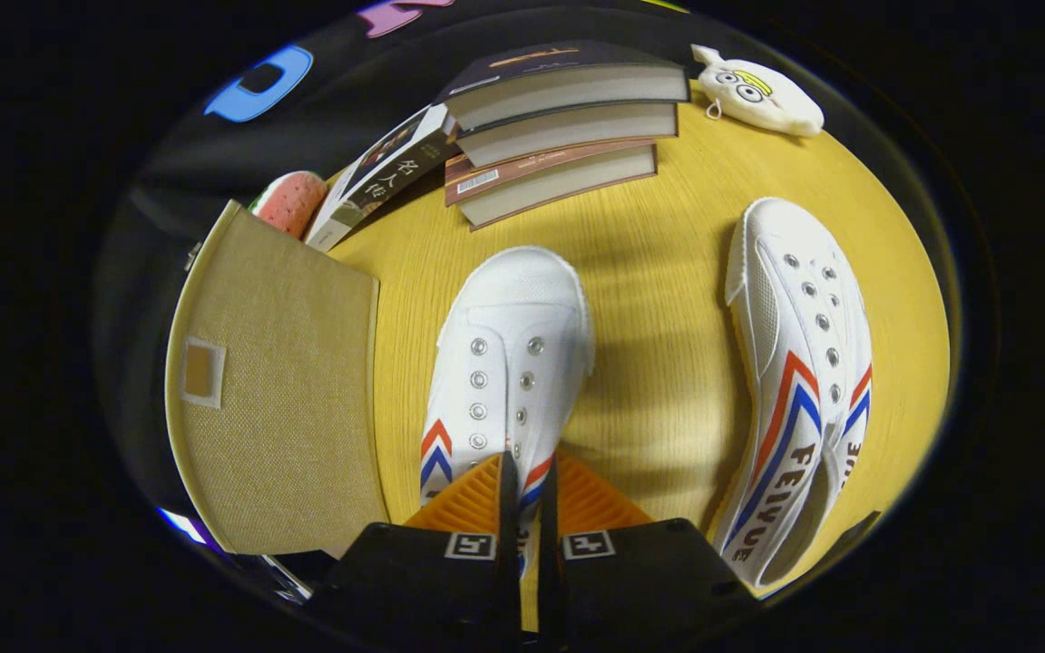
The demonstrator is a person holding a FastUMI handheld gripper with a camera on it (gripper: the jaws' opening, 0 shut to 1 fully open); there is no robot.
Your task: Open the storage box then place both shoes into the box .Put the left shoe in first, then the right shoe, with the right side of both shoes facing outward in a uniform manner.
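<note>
Shoes lie on the yellow table (668, 227), two of them, both white with red and blue stripes. The near shoe (509, 363) sits right at the gripper (527, 476), and its long line runs straight away from the fingers, toe pointing off toward the stack of books (559, 127). The fingers are almost shut — just a thin slit shows between them — and they seem to pinch the back part of this shoe, maybe its tongue or heel edge. The exact spot is hidden under the fingers, so it is hard to be sure that both sides press on it.

The other shoe (799, 381) lies well apart on the right, tipped onto its side, its long line also running away from the fingers.

The storage box (278, 390) stands just beside the near shoe, on the left. Its cloth top looks flat and closed, so the box likely still needs opening before any shoe goes in. A small plush toy (758, 91) rests far off by the books, and a pink thing (291, 199) peeks out behind the box.
</note>
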